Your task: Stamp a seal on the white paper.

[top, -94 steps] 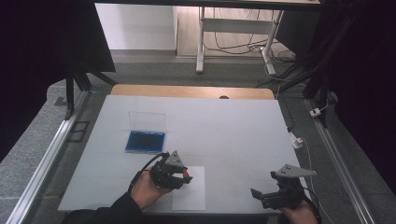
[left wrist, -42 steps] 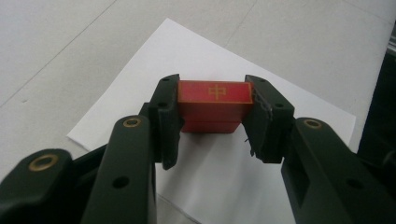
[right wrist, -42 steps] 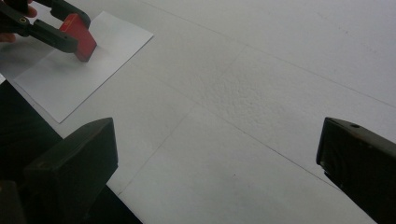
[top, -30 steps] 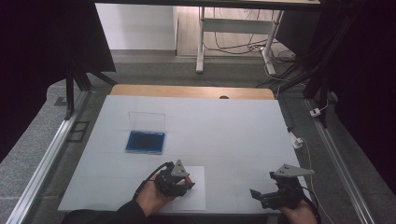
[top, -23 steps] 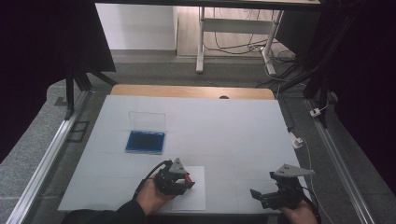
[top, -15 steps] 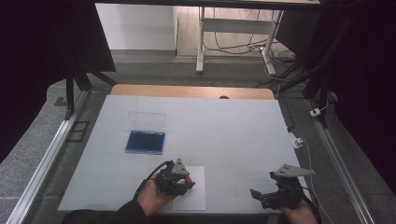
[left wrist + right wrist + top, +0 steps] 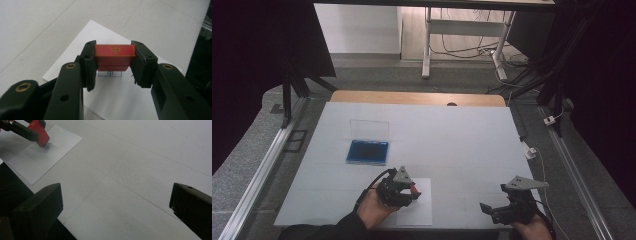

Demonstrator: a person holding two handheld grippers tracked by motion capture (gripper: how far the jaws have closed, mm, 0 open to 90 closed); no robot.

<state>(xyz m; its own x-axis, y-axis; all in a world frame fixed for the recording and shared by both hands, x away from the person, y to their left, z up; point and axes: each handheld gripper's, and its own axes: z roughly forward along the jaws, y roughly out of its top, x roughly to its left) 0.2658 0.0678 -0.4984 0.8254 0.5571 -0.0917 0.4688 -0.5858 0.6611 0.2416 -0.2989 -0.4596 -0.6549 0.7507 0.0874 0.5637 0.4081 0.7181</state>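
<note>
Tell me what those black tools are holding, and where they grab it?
The left tool is holding a red stamp block, squeezed by its two side faces, above the white paper. The right tool is open and holds nothing.

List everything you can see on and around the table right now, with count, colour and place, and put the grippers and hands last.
Table: one, white top with a wooden far edge, centre.
Ink pad case: one, blue with a clear lid standing open, left part of the table.
Paper sheet: one, white, near edge, under the left gripper.
Stamp: one, red block with a gold mark on top, clamped just above a small blue print on the sheet.
Stand: one, white, on the floor beyond the table.
Left gripper: one, black, over the sheet, holding the stamp.
Right gripper: one, black, jaws apart, near right edge.
Hands: two, at the bottom edge.
</note>
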